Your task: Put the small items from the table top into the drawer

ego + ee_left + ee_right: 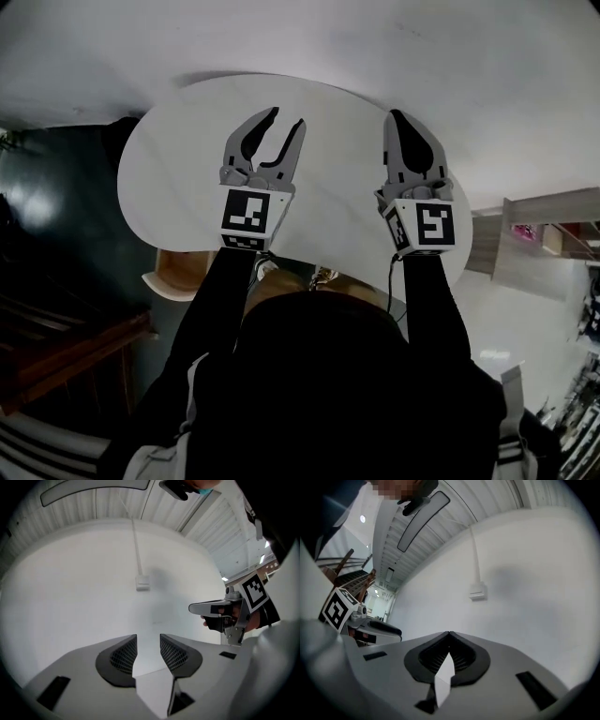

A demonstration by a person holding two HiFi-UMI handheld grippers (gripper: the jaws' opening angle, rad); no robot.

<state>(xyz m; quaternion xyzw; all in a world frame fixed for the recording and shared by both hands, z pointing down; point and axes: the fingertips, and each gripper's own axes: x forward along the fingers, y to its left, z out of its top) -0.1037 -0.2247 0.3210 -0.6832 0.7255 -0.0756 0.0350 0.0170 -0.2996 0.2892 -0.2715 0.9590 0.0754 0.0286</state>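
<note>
In the head view both grippers hover over a white rounded table top, and I see no small items on its bare surface. My left gripper is open with a clear gap and nothing between its jaws; the left gripper view shows the same empty gap. My right gripper is shut with its jaws meeting and nothing in them, as the right gripper view confirms. Each gripper shows at the edge of the other's view: the right gripper and the left gripper.
Both grippers face a plain white wall with a cable duct ending in a small white box. A wood-lined part with a white rim juts out below the table's near-left edge. Dark floor lies to the left.
</note>
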